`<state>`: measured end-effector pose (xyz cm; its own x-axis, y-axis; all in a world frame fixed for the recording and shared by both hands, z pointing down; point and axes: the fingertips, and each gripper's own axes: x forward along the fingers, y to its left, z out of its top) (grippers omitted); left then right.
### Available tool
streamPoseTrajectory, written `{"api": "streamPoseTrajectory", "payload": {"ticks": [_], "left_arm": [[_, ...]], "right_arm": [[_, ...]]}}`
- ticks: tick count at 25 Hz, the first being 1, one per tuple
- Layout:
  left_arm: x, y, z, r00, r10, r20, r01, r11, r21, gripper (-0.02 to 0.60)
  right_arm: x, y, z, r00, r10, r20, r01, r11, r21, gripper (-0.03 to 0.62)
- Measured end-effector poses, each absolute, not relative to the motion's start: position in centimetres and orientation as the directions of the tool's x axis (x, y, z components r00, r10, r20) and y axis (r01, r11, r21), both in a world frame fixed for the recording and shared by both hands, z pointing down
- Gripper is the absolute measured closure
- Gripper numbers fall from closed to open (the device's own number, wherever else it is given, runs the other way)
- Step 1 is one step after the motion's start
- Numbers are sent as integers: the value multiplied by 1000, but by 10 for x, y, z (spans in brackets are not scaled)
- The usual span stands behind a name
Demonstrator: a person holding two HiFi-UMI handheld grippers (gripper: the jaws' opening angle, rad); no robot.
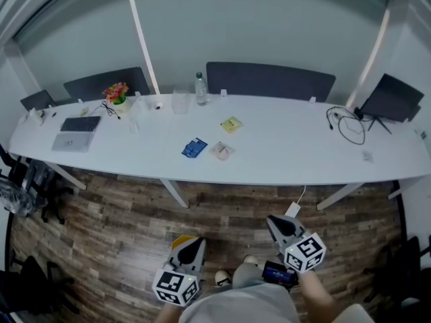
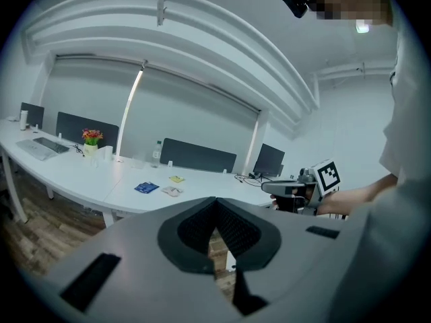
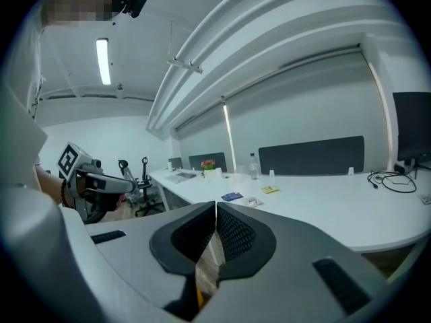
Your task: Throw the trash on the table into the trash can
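Note:
Three bits of trash lie on the long white table (image 1: 283, 160): a blue wrapper (image 1: 194, 148), a pale crumpled wrapper (image 1: 222, 151) and a yellow piece (image 1: 231, 124). The left gripper view shows them small, the blue wrapper (image 2: 146, 188) beside the pale wrapper (image 2: 172, 191). My left gripper (image 1: 195, 242) and right gripper (image 1: 273, 219) hang over the wooden floor, well short of the table. Both are shut with nothing between the pads, as the left gripper (image 2: 215, 200) and right gripper (image 3: 215, 206) show in their own views. No trash can is in view.
On the table stand a water bottle (image 1: 201, 89), a flower pot (image 1: 116, 93), a keyboard and laptop (image 1: 77, 132), cables (image 1: 347, 123) and a dark monitor (image 1: 390, 98). Office chairs (image 1: 27, 187) crowd the floor at the left. Grey screens line the table's far edge.

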<state>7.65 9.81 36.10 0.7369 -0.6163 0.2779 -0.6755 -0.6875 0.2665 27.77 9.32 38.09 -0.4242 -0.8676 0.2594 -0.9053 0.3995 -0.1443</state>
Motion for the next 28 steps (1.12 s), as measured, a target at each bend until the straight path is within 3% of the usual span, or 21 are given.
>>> {"api": "streamPoseTrajectory", "payload": {"ticks": [14,28], "left_arm": [[108,17,375,720,-631,288,-694,-665,277,580],[147,-108,353,576,-763,292,-817,-521,248,580]], "right_arm": [[299,13,395,-472,-832,290,-878,475,-66,563],[336,-140,380,-621,-727,293,-768,639,-40,563]]}}
